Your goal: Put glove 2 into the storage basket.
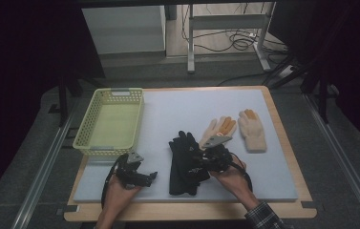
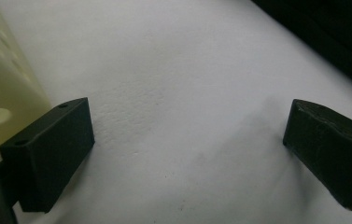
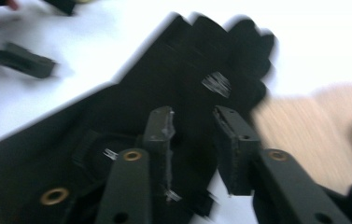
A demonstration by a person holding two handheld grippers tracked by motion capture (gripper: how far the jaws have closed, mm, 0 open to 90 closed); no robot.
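A pair of black gloves (image 1: 180,148) lies in the middle of the white mat (image 1: 177,109). My right gripper (image 1: 195,168) hovers low over their wrist end. In the right gripper view its jaws (image 3: 193,119) stand a narrow gap apart above the black glove (image 3: 178,60), with nothing clearly pinched; the frame is blurred. My left gripper (image 1: 150,175) rests near the mat's front left, wide open (image 2: 187,116) over bare mat, with the black glove's edge (image 2: 341,37) off to its right. Two beige gloves with orange fingertips (image 1: 218,130) (image 1: 252,129) lie to the right.
A yellow mesh basket (image 1: 139,119) stands at the mat's left, close beside my left jaw (image 2: 1,70). The wooden table edge (image 1: 282,138) frames the mat. A blurred beige glove (image 3: 304,121) lies just beyond the right jaws.
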